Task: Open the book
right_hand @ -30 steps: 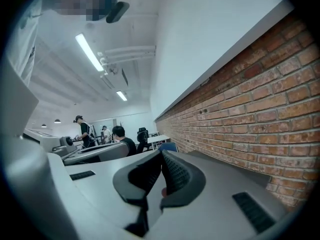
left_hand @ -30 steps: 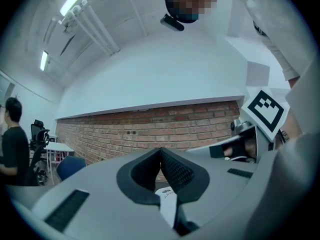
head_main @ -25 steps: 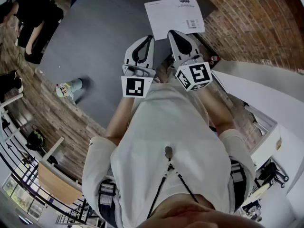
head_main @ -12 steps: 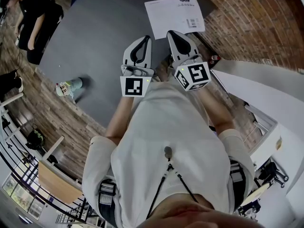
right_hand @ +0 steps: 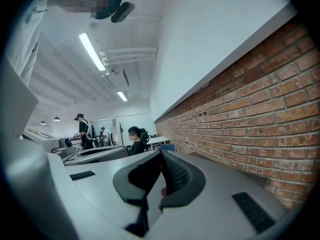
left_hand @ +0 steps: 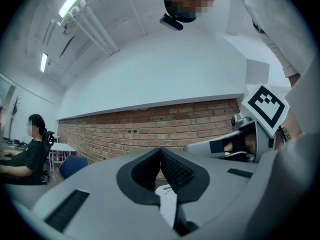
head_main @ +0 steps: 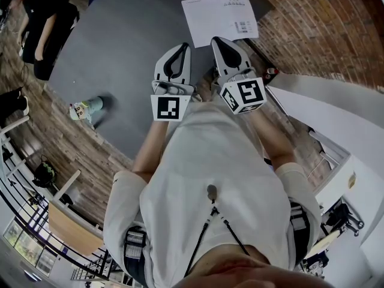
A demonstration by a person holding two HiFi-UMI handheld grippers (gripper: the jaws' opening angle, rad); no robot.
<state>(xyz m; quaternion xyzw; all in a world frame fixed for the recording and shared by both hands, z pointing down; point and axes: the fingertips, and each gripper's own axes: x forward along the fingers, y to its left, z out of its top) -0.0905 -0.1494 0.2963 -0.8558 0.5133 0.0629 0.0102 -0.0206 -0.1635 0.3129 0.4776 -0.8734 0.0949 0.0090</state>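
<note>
Book (head_main: 220,18) lies flat on the desk (head_main: 132,35), just beyond left gripper (head_main: 183,47) and right gripper (head_main: 217,41); open or shut, unclear. Both grippers' fingers (left_hand: 176,173) are together, empty. If the cover is down, catch only its free edge and pin the spine side.

The print on the book (head_main: 219,17) is too small to read. The fingers (left_hand: 177,173) of the left gripper (left_hand: 160,153) hide most of it. The little toy (head_main: 84,109) on the left is blurry.
</note>
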